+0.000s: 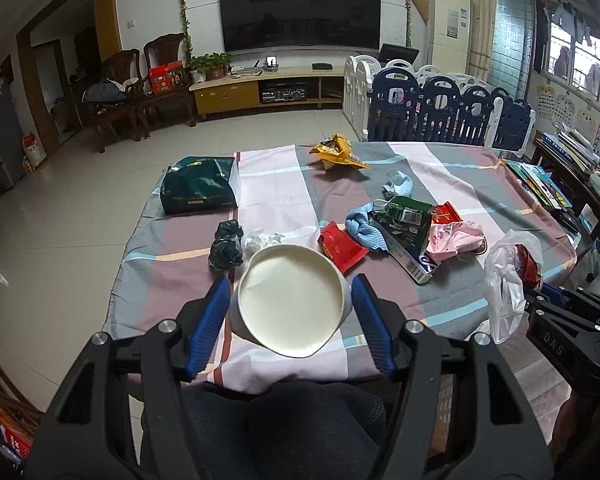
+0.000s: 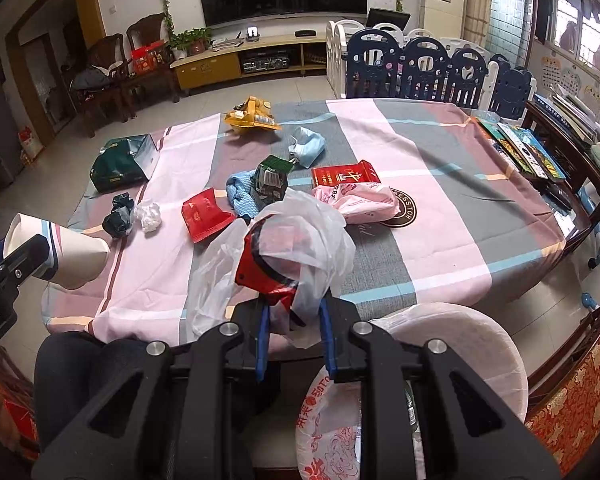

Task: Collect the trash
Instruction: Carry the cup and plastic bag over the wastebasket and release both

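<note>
1. Left wrist view: the left gripper [image 1: 290,312] stands fairly wide, its blue pads clasping a white paper cup [image 1: 292,300] by the sides, bottom end toward the camera, raised above the near edge of the table [image 1: 440,168].
2. Beyond the cup lie a dark crumpled wad [image 1: 226,246], a white tissue ball [image 1: 256,240] and a red packet [image 1: 342,246]; a green box [image 1: 198,186] sits farther left. The cup hides the cloth right behind it.
3. Right wrist view: the right gripper [image 2: 294,312] is nearly closed, pinching a clear plastic bag [image 2: 296,240] with a red wrapper [image 2: 260,268] inside, above the table's near edge; the bag covers the fingertips.
4. The cup shows at the far left. A lined trash bin [image 2: 460,344] stands below the table edge, partly hidden by the gripper.
</note>
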A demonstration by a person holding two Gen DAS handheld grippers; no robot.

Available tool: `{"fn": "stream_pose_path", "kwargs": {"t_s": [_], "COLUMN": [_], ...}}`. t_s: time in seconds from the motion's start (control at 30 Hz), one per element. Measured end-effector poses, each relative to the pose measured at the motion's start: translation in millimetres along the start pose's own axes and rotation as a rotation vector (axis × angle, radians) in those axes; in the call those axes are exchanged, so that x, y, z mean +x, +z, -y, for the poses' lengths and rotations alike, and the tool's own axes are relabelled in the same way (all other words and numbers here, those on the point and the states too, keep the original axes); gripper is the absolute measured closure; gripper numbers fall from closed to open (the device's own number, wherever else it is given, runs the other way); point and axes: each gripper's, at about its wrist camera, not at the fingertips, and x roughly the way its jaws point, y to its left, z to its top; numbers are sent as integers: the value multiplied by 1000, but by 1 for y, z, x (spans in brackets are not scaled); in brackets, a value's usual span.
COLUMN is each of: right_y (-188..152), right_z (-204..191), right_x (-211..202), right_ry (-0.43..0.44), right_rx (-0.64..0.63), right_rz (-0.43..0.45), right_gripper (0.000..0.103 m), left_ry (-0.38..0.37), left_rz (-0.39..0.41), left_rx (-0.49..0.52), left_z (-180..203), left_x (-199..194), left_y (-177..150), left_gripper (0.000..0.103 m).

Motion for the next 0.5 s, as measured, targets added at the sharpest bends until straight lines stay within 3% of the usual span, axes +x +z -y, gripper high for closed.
{"fn": "stream_pose_path", "kwargs": {"t_s": [0.5], "right_y": [-2], "right_z": [11], "right_x": [-13], "right_ry": [-3], "right_rx": [15], "right_rz": [5], "right_gripper": [81], "left_ry": [-16], "left_rz": [3], "left_rx": [10], "left_z": [7], "left_x": [-2], "left_y": [2], "left_gripper": [39]}}
